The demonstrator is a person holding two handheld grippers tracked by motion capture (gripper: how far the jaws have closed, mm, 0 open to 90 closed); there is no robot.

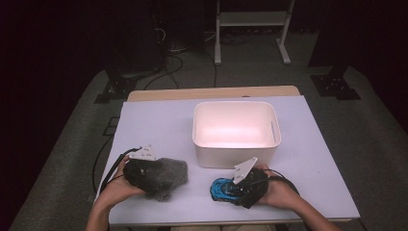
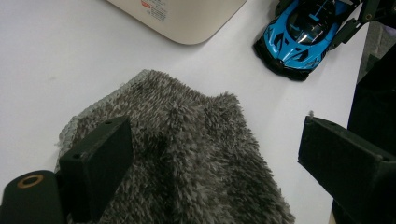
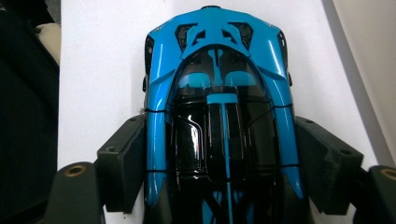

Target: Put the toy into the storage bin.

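On the near edge of the bench (image 1: pixel 159 120), the right tongs (image 1: pixel 230 188) at about five o'clock close on the blue toy car (image 3: pixel 219 102), both pads pressed to its flanks. At about seven o'clock the left tongs (image 1: pixel 153 174) stand wide open over the grey furry cloth (image 2: pixel 187 154), one pad resting on it. Farther off, toward twelve o'clock, sits the white bin (image 1: pixel 235 156).
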